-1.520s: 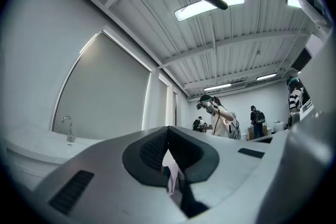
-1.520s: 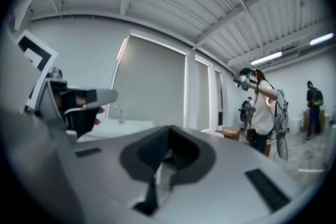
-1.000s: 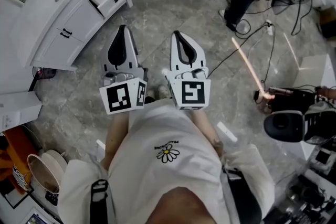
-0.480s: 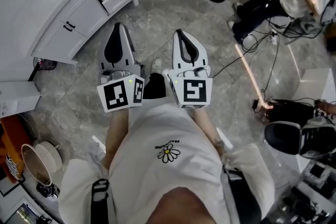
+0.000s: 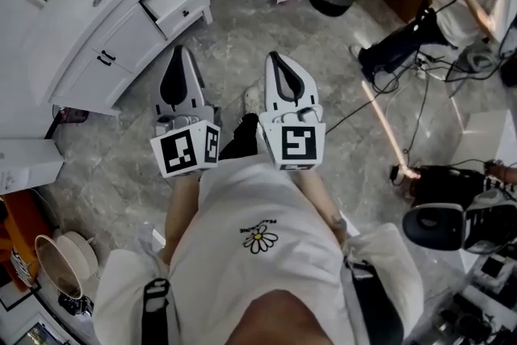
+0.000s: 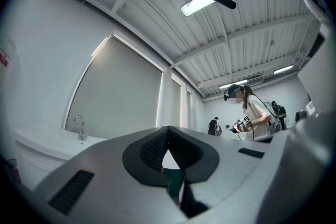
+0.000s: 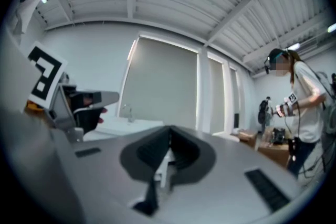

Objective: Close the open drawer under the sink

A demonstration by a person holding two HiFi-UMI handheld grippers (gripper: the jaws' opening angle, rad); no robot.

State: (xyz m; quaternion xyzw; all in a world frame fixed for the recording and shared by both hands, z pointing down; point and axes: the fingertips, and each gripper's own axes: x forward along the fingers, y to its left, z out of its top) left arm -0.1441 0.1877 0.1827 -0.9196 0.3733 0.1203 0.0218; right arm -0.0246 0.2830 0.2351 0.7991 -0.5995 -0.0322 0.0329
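The left claw (image 5: 179, 51) and right claw (image 5: 273, 57) are clenched on nothing, side by side above the floor (image 5: 242, 20). Open floor separates them from the drawer (image 5: 176, 2), which juts from the sink cabinet's (image 5: 97, 65) top right corner.

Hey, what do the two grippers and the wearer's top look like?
The left gripper and right gripper are white tapered shells with black ribbed pads inside, each with a rear cube of black-and-white square markers. The top is a white shirt with a daisy print.
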